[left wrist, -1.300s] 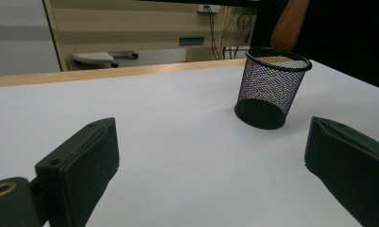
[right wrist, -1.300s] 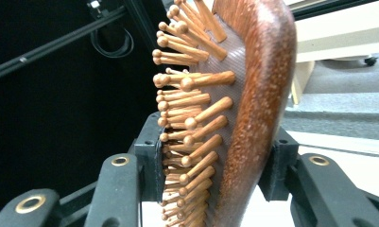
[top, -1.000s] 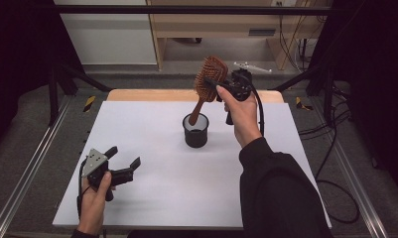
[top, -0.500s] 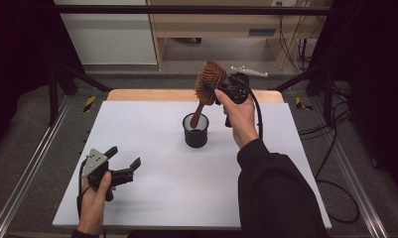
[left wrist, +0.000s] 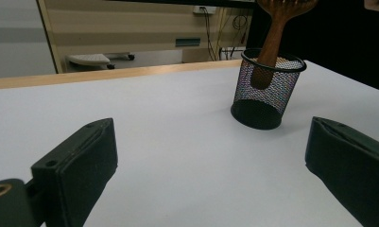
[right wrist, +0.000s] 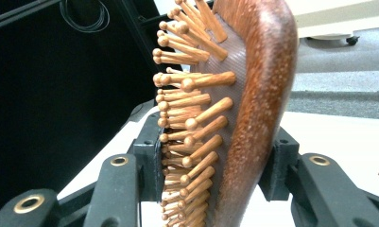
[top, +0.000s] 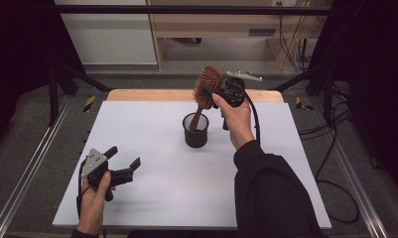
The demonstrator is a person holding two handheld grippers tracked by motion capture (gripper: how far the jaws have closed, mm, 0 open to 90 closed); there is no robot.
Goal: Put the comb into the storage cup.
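Observation:
A wooden hairbrush [top: 205, 91] stands tilted with its handle inside a black mesh cup [top: 196, 131] at the middle of the white table [top: 162, 178]. My right gripper [top: 217, 95] is shut on the brush's head; its jaws press the bristle side and the back of the hairbrush [right wrist: 239, 113]. Near the table's front left, my left gripper [top: 123, 158] stands open and holds nothing. In the left gripper view the mesh cup [left wrist: 266, 92] with the brush handle [left wrist: 270, 47] in it lies ahead, to the right of my left gripper [left wrist: 211, 161].
A wooden strip [top: 152, 95] runs along the table's far edge. Metal frame rails [top: 28, 173] flank the table on the left and right. Cables [top: 335, 163] lie on the floor at the right. A shelf unit [top: 211, 29] stands behind the table.
The right gripper has tipped the brush more upright, with the handle lower into the cup. The left gripper has not moved.

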